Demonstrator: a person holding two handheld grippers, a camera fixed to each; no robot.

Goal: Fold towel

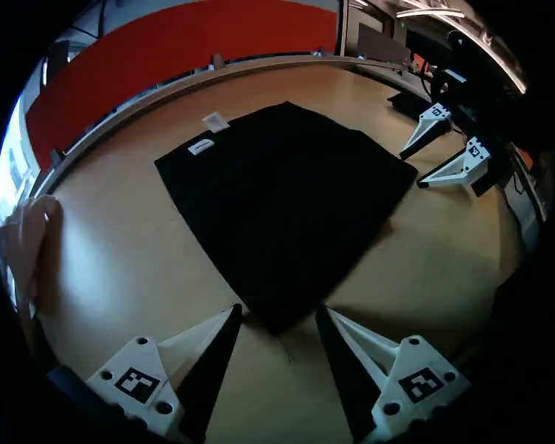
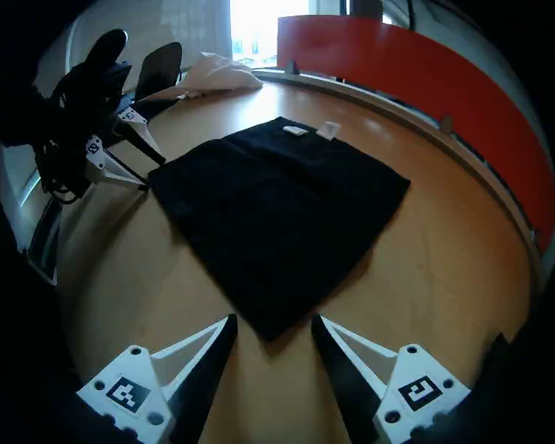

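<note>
A black towel (image 1: 285,207) lies flat on the wooden table (image 1: 129,259), with white tags (image 1: 201,146) at its far edge. In the left gripper view my left gripper (image 1: 277,314) is open, and the towel's near corner lies between its fingertips. My right gripper (image 1: 411,170) is farther off at the towel's right corner, also open. In the right gripper view the towel (image 2: 277,214) spreads ahead of the open right gripper (image 2: 274,322), a corner reaching between the tips. The left gripper (image 2: 153,175) sits at the towel's left corner there.
A red partition (image 1: 181,44) (image 2: 425,66) runs along the table's curved far edge. A beige cloth (image 1: 26,237) (image 2: 211,74) lies bunched near that edge. Dark chair backs (image 2: 159,63) stand behind the left gripper. Bare tabletop (image 2: 440,251) surrounds the towel.
</note>
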